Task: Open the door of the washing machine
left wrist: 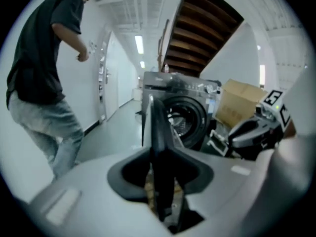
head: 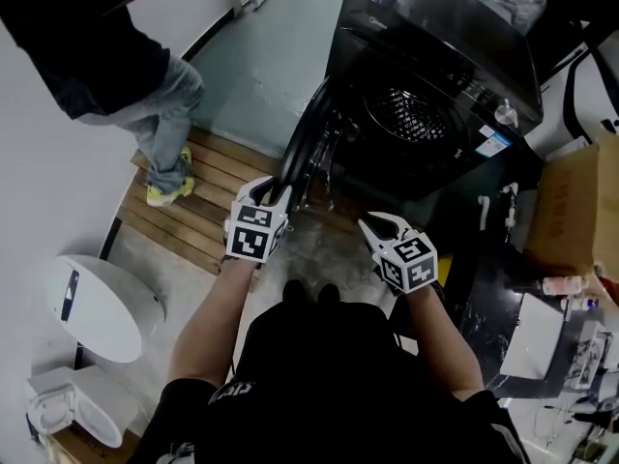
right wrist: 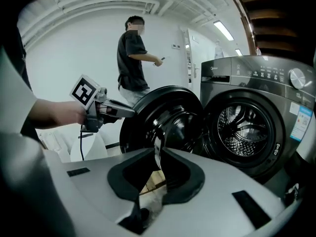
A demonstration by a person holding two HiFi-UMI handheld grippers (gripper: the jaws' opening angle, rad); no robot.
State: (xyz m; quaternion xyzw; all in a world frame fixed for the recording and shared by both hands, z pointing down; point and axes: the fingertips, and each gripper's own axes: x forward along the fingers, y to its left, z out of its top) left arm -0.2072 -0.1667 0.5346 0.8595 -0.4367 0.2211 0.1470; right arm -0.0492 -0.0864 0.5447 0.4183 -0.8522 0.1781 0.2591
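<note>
We had the left gripper (head: 271,197) clamped on the edge of the door (right wrist: 163,117), which stood swung wide to the left of the washing machine (head: 435,85), leaving the drum (right wrist: 244,125) exposed. The right gripper (head: 380,228) hung clenched and empty in front of the machine. The print on the blue-and-white label (right wrist: 296,123) and the control panel (right wrist: 266,74) was too small to read.

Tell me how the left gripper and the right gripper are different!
The left gripper is closed on the edge of the open door; the right gripper has nothing between its jaws. The left gripper's jaws stand wider apart, while the right gripper's are almost together. Both are hand-held and point toward the washing machine.
</note>
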